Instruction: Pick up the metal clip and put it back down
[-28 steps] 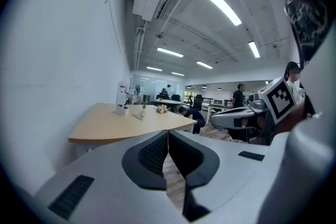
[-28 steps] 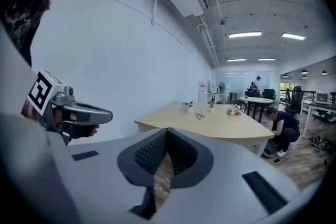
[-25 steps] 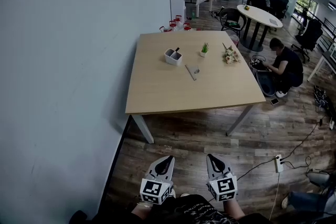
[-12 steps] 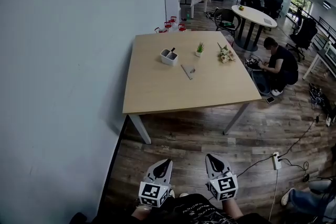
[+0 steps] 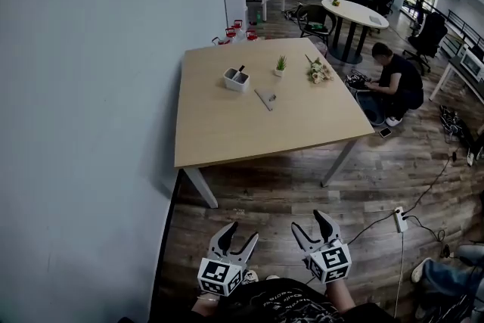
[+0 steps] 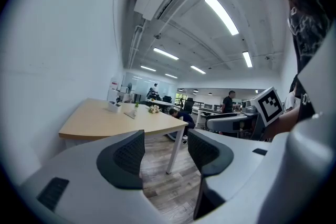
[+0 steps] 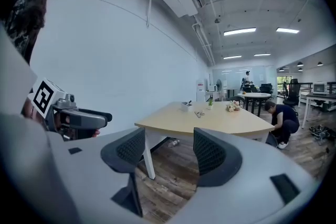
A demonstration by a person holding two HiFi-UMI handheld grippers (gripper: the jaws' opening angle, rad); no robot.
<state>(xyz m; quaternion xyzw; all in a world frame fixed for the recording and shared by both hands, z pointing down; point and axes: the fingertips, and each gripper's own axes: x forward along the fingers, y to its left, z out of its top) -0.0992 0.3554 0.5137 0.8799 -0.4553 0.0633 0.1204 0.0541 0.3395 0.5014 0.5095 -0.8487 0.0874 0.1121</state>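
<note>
Distance is the main fact here: the metal clip [image 5: 265,98] lies flat near the middle of the wooden table [image 5: 227,140], toward 12 o'clock from both grippers and well apart from them, with bare floorboards [image 5: 272,193] between. On the tabletop it sits at about 5 o'clock from a white holder [image 5: 236,79] and 7 o'clock from a small potted plant [image 5: 280,66]; a bunch of flowers [image 5: 318,71] lies off at its 2 o'clock. The left gripper [image 5: 240,234] and the right gripper [image 5: 311,222] are held low in front of the person, jaws opening and standing wide, with nothing between either pair. The pickup has not begun. The clip looks thin, stiff and light, and bare metal on a smooth top will likely be slippery and sit low. A pinch across its narrow width, near the middle of its length, seems the safest hold, with the pads brought right down to the surface so it does not skate away.
</note>
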